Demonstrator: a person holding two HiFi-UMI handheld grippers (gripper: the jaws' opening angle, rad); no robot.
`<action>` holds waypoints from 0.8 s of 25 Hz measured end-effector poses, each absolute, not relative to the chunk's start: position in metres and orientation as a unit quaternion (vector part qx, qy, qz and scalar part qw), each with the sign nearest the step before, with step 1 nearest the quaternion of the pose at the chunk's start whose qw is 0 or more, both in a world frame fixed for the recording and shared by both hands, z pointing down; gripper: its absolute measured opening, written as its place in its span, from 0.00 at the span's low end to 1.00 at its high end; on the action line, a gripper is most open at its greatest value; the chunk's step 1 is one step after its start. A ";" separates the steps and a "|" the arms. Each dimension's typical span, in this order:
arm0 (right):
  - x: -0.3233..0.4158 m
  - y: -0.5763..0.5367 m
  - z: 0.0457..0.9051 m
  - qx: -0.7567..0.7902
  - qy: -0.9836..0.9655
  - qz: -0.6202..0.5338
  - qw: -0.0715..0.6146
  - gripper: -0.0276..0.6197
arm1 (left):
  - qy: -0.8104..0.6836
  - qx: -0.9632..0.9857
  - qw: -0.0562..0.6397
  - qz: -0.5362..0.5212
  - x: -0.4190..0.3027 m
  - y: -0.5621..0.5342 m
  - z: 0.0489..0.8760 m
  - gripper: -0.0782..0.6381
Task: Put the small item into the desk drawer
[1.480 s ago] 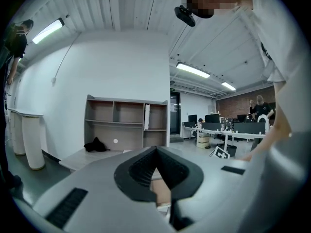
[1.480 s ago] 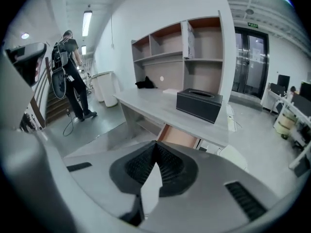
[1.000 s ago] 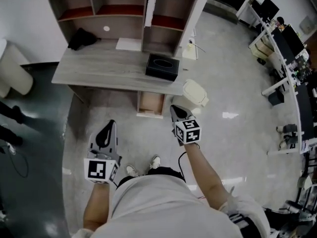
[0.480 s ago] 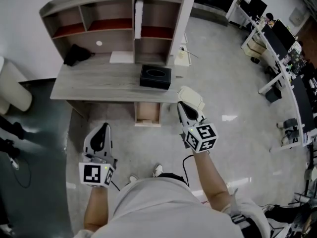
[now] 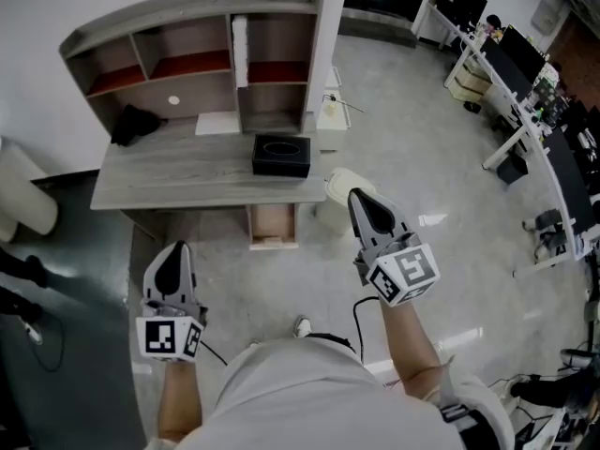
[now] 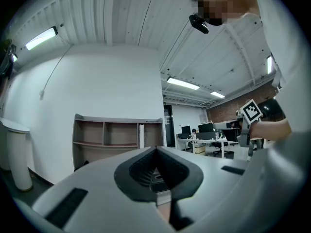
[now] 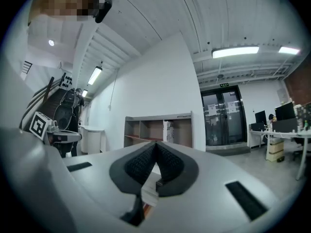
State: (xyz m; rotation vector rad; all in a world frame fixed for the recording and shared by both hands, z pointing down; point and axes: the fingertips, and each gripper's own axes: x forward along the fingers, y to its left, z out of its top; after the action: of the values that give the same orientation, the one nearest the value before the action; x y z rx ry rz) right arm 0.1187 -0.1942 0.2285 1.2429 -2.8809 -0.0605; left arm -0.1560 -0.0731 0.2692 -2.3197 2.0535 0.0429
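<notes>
Worktop: The grey worktop (image 5: pixel 159 181) with its shelf unit (image 5: pixel 187 12) now sits further from you in the head view than a second ago. You have drawn back from it.
White bin: The white bin (image 5: pixel 337 182) stands on the floor just beside the worktop's right end, and your right arm now overlaps it in the head view.
Black box: The black box (image 5: pixel 281 156) rests on the worktop directly above the drawer. It is untouched and in the same spot as before.
Drawer: The drawer (image 5: pixel 273 243) hangs open under the worktop's front edge, as it did a second ago. Its inside shows only pale wood at this size.
Right tongs: The right tongs (image 5: pixel 360 199) are pressed together with nothing between them. They have come up and away from the drawer front, where they were before.
Left tongs: The left tongs (image 5: pixel 172 251) are also together and empty. They have lifted only a little and stay well apart from the drawer.
Small item: Neither pair of tongs carries it, and no view shows it clearly.
Meaning: You are backing off empty-handed, so either the drop is done or the item is yet to be fetched. The drawer is still to be pushed in.
</notes>
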 end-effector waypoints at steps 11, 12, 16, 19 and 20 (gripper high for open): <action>0.186 -0.161 0.203 0.470 -0.880 -0.066 -0.008 0.08 | 0.672 -0.740 0.001 0.027 -0.164 -0.078 0.273 0.13; 0.189 -0.158 0.204 0.475 -0.877 -0.067 -0.004 0.08 | 0.672 -0.740 0.000 0.027 -0.165 -0.077 0.273 0.13; 0.198 -0.143 0.210 0.489 -0.870 -0.064 0.000 0.08 | 0.674 -0.739 -0.005 0.017 -0.163 -0.076 0.281 0.13; 0.200 -0.134 0.213 0.495 -0.867 -0.066 0.001 0.08 | 0.673 -0.739 -0.005 0.022 -0.160 -0.074 0.284 0.13; 0.200 -0.132 0.214 0.497 -0.865 -0.067 0.001 0.08 | 0.672 -0.740 -0.005 0.025 -0.159 -0.072 0.284 0.13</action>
State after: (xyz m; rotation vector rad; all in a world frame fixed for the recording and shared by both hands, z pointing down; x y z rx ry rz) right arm 0.2003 -0.1317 0.2141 1.5599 -2.7169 -0.2088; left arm -0.1592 -0.0724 0.2844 -2.3318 2.1187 0.0784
